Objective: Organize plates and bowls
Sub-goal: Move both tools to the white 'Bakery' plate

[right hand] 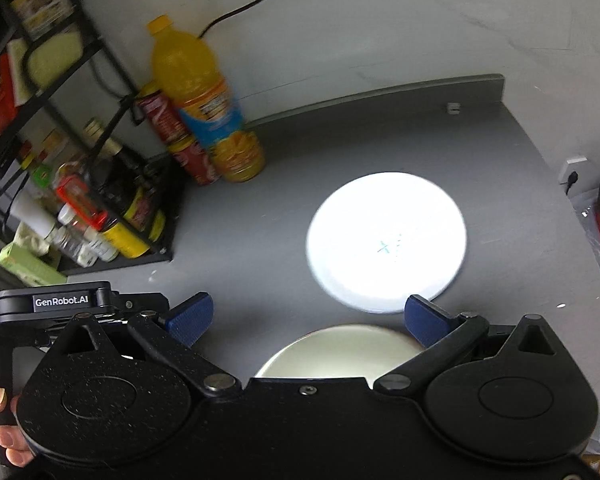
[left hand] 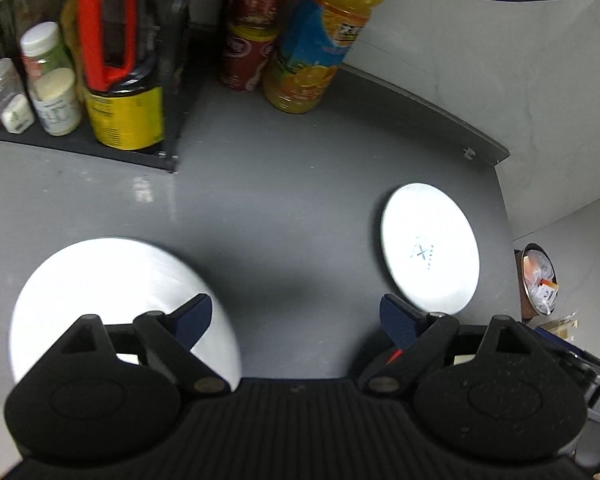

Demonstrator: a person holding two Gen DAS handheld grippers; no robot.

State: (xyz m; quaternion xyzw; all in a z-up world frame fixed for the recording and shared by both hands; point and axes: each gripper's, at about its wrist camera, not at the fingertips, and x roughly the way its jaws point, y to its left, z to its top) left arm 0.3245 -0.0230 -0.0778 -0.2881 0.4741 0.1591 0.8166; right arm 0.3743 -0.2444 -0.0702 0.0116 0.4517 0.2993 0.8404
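Note:
A white plate with a small blue mark (left hand: 430,248) lies on the grey counter (left hand: 292,208) at the right; it also shows in the right wrist view (right hand: 386,240). A plain white plate (left hand: 100,300) lies at the front left, partly under my left gripper's left finger. My left gripper (left hand: 296,320) is open and empty above the counter between the two plates. A cream dish (right hand: 340,354) sits just below my right gripper (right hand: 308,320), which is open and empty. The left gripper's body (right hand: 60,304) shows at the left of the right wrist view.
A black rack (left hand: 80,144) with spice jars and a yellow bottle with a red handle (left hand: 118,76) stands at the back left. Red cans (left hand: 246,56) and an orange juice bottle (left hand: 316,48) stand by the wall. The counter ends at the right (left hand: 504,208); a bin (left hand: 538,280) stands beyond.

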